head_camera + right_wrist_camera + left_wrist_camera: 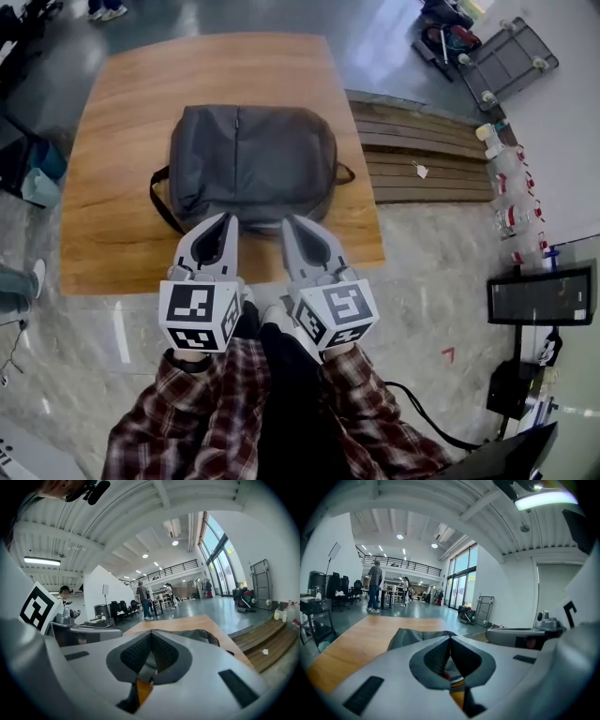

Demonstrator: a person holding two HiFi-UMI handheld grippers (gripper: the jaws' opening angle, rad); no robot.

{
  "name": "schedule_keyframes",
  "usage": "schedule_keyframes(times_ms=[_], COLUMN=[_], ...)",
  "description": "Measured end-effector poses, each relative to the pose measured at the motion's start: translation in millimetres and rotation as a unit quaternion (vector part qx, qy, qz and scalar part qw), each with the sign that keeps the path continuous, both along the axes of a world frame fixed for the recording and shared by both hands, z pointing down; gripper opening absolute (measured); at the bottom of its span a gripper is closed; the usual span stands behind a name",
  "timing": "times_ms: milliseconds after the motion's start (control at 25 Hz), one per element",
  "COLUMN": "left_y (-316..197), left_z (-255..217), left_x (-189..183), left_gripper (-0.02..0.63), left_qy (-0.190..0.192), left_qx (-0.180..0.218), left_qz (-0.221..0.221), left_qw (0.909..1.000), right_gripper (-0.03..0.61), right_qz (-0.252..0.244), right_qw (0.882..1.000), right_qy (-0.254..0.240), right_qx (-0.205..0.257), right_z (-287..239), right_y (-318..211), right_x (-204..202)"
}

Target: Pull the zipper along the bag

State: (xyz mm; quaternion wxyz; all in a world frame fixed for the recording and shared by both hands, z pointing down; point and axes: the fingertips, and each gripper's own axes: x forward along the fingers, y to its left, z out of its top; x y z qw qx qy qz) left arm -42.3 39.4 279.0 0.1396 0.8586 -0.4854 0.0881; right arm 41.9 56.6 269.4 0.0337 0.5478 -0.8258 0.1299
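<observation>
A dark grey backpack (251,159) lies flat in the middle of the wooden table (112,159), its zipper line running across its top. My left gripper (225,217) hovers just above the bag's near edge, shut with nothing between its jaws. My right gripper (289,223) hangs beside it, also shut and empty. In the left gripper view the backpack (410,637) shows just past the closed tips of the left gripper (450,638). In the right gripper view the backpack (201,635) peeks over the right gripper (150,634).
A strap (161,202) loops out at the bag's left, another strap (345,173) at its right. A slatted wooden bench (422,155) stands right of the table. Bottles (511,192) and a cart (506,56) sit at far right. People stand in the hall (375,585).
</observation>
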Motion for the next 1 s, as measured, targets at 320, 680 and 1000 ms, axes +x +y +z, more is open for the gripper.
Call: schedule_keyframes(times_ms=[320,680,1000], left_y=[-46,-92,-104], left_z=[57,110,184], left_x=[-15,4,22], left_gripper=[0.012,0.012,0.014], left_qy=[-0.030,-0.111,-0.264], left_qx=[-0.052,-0.064,-0.185], left_qz=[-0.011,0.093,0.251], left_qw=[0.9981,0.9873,0.9126], right_gripper=[0.008,0.008,0.008], right_qz=[-0.010,-0.061,-0.126], right_qw=[0.999,0.984,0.955], right_qy=[0.003,0.023,0.037], right_qx=[-0.043,-0.166,-0.267], right_z=[46,134,194], right_y=[-54,-55,-37], right_x=[-6,-19,-35])
